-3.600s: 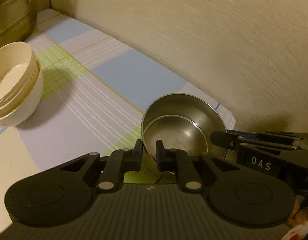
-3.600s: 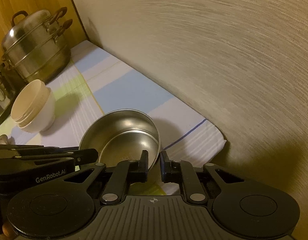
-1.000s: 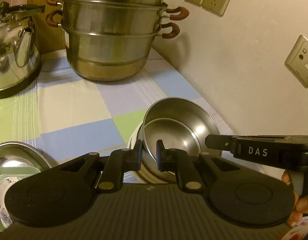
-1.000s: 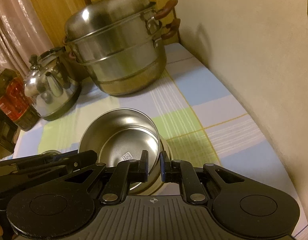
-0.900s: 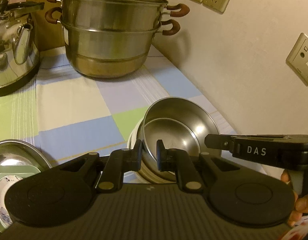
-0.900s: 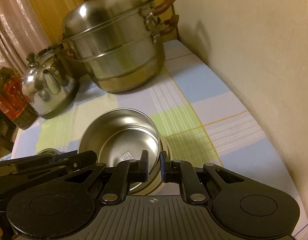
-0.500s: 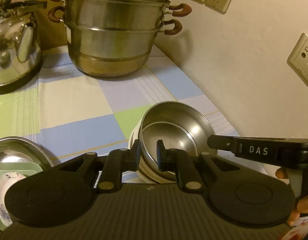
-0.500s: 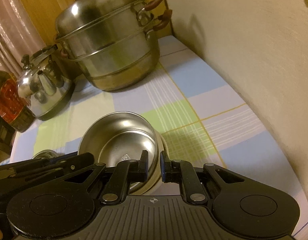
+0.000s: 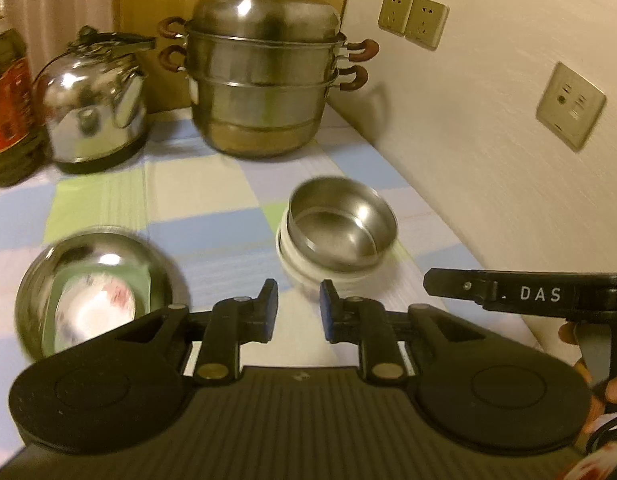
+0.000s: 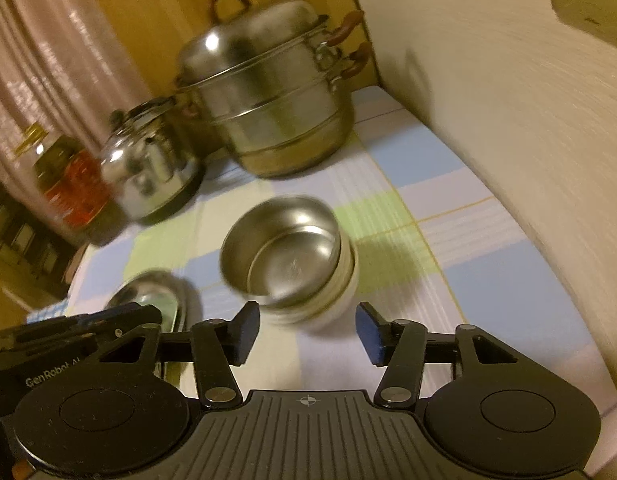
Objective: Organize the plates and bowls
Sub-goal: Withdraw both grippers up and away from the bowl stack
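The steel bowl (image 9: 342, 226) sits nested in the stacked white bowls (image 9: 308, 270) on the checked tablecloth (image 9: 212, 184), mouth up and tipped a little: in the left wrist view its rim stands higher at 2 o'clock and dips toward 8 o'clock. Being round, it has no long axis to name. In that view the stack lies at 12 to 1 o'clock from the left gripper (image 9: 299, 310), just beyond its fingertips and apart from them; the jaws are opening with only cloth between them, so nothing is grasped. In the right wrist view the same steel bowl (image 10: 282, 248) leans so that its mouth faces 8 o'clock, and the white bowls (image 10: 332, 300) lie at 12 o'clock from the right gripper (image 10: 306, 330), just ahead of the gap; these jaws are opening too, released, their blue pads clear of the stack on either side. A wide steel basin (image 9: 96, 280) holding a patterned plate (image 9: 92, 312) lies at 9 o'clock from the stack. The tiered steamer pot (image 9: 264, 80) stands at 12 o'clock, the kettle (image 9: 94, 104) at 10 o'clock, and an oil bottle (image 9: 8, 96) beyond the kettle, at the left edge. Wall sockets (image 9: 412, 18) are at 1 o'clock.
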`<state>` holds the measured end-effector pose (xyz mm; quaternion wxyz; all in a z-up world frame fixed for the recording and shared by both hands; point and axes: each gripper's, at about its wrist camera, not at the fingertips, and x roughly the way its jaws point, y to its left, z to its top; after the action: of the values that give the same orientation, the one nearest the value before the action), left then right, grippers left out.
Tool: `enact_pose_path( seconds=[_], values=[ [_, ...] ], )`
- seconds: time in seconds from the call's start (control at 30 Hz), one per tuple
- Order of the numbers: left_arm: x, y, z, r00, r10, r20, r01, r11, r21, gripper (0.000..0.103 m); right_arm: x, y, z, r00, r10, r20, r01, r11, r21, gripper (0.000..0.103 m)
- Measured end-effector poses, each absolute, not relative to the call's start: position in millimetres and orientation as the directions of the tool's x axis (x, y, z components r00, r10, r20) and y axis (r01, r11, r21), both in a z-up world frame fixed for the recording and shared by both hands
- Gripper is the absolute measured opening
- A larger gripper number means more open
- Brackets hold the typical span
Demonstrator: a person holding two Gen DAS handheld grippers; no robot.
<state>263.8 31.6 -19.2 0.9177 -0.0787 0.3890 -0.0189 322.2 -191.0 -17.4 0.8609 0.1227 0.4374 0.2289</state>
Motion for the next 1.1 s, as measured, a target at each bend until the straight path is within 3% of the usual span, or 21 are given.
enact_pose_path(
  seconds=[0.2, 0.57, 1.1],
  values=[
    [208.7, 12.9, -15.6, 0.686, -0.067, -0.725, -0.072, 0.984, -0.16, 0.02, 272.3, -202.0, -14.5, 0.481, 0.523, -0.703, -0.352, 0.85, 0.392, 0.064],
    [131.5, -13.3, -20.1, 0.661, -0.01, -0.75, -0.164, 0.974, -0.158, 0.021, 199.9, -218.2, -21.7, 0.431, 0.532, -0.729, -0.434, 0.83, 0.35, 0.066],
    [100.6, -24.8, -26.9, 0.625, -0.02, -0.78, -0.146, 0.979, -0.143, 0.021, 160.3, -226.1, -30.4, 0.383, 0.54, -0.75, -0.434, 0.822, 0.37, 0.066]
  ],
)
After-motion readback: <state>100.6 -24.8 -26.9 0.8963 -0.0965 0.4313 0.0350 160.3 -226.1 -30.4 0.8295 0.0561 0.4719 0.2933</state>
